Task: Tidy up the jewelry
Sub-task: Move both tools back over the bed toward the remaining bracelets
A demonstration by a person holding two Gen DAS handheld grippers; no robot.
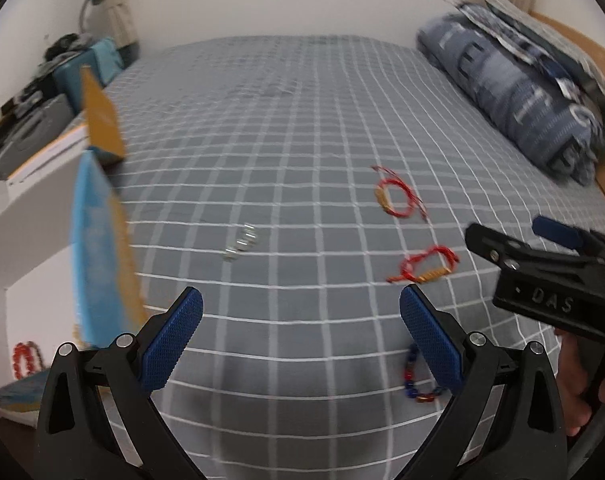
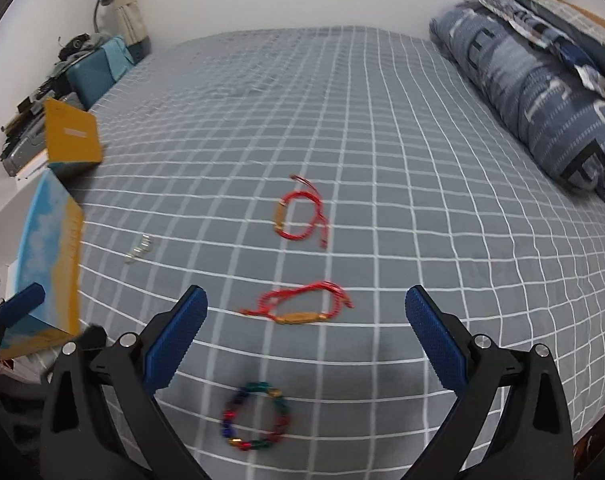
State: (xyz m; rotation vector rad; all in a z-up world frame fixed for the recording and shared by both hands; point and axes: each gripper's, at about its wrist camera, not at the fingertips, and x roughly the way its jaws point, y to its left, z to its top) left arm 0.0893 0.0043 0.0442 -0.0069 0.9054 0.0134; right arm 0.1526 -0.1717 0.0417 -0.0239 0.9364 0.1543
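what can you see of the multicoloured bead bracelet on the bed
The bead bracelet is a closed, roughly round loop of small glossy beads in blue, red and green with a few gold ones. It lies flat on the grey checked bedsheet, nearest the camera, below the two red cord bracelets and apart from them. Nothing touches it but the sheet. The right gripper hangs open above it. In the left wrist view only part of it shows, behind a blue finger pad. Motion blur hides finer detail.

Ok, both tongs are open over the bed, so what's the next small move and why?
Probably lower the right tongs onto the multicoloured bead bracelet: it lies nearest, between the open jaws, and nothing is held yet. The two red cord bracelets lie farther off.
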